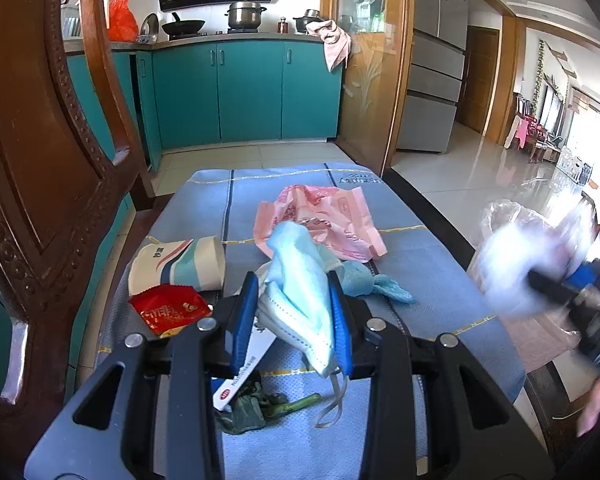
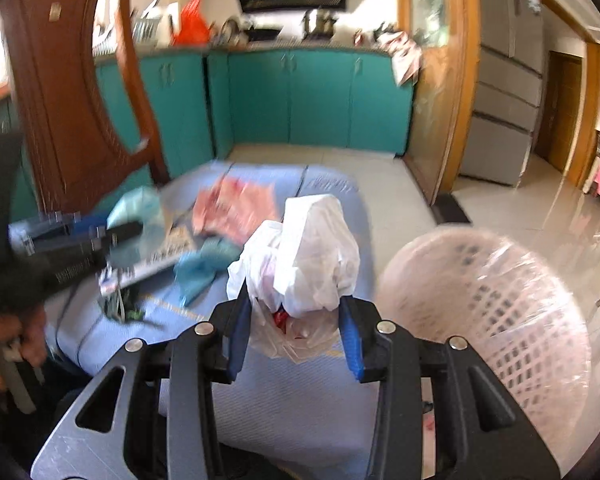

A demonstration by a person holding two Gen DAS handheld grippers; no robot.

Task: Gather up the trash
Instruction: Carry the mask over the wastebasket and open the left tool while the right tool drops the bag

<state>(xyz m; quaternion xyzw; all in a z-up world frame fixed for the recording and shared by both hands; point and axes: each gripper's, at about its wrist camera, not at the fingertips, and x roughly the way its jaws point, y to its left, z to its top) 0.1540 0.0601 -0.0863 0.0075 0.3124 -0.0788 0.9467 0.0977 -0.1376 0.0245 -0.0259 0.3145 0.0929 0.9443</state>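
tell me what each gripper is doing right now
left gripper: shut on the blue face mask.
right gripper: shut on the white plastic bag.

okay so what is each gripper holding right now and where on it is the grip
Left gripper: shut on the blue face mask, pinched across its middle. Right gripper: shut on the white plastic bag, gripped at its bunched lower part.

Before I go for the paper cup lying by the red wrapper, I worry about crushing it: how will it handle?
The paper cup lies on its side on the blue mat, so a nudge would probably roll it. It looks thin-walled and empty, likely light and easily dented. The red wrapper at its base may slide along with it.
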